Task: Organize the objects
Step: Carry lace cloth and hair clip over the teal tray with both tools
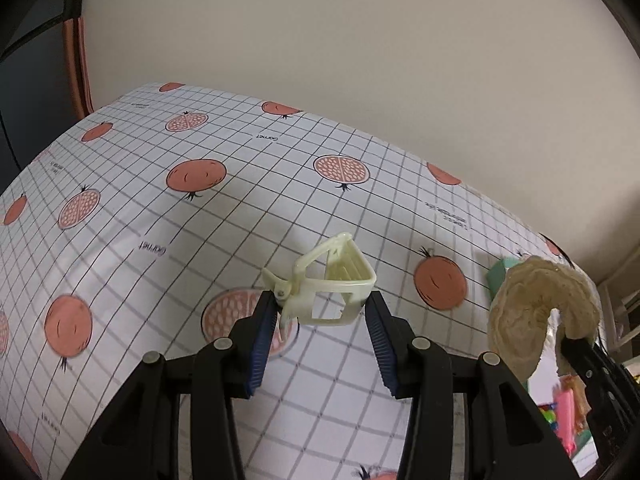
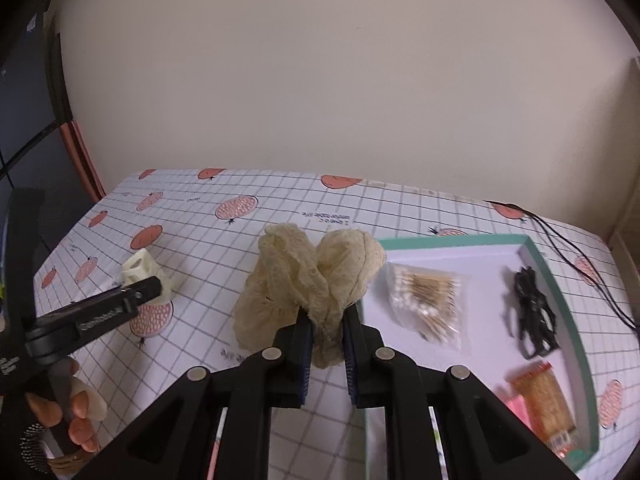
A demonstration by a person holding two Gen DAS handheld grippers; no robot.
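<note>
Left gripper [image 1: 320, 312]: jaws set fairly wide and clamped on a cream plastic hair claw clip [image 1: 326, 280], one blue-ribbed pad at the clip's hinge end, the other at its toothed body. The clip is carried above the tablecloth [image 1: 160, 208], a white grid-patterned cover printed with orange pomegranates. In the right wrist view the same gripper [image 2: 150, 286] enters from the left with the clip [image 2: 140, 270] at its tip, and the fingers of the person's hand [image 2: 78, 412] are wrapped round its handle.

Right gripper [image 2: 326, 328]: jaws narrow, pinching a bunched cream lace fabric item [image 2: 308, 280], elasticated at the edge. The fabric bulges above the pads and hangs to the left of them, lying over the tablecloth [image 2: 224, 256] just beside the left rim of a box. In the left wrist view the fabric [image 1: 536, 308] appears at the right edge, draped over a black finger.

Box [image 2: 560, 276]: shallow, teal-rimmed, white inside, placed on the right of the table. Contents: a clear bag of cotton swabs [image 2: 428, 300] towards the left, a tangle of black cord [image 2: 534, 312] towards the right, an orange tube [image 2: 546, 404] at the near right, and a pink item [image 2: 516, 406] touching the tube, unidentifiable. A thin black wire [image 2: 580, 264] runs over the tablecloth beyond the box.
</note>
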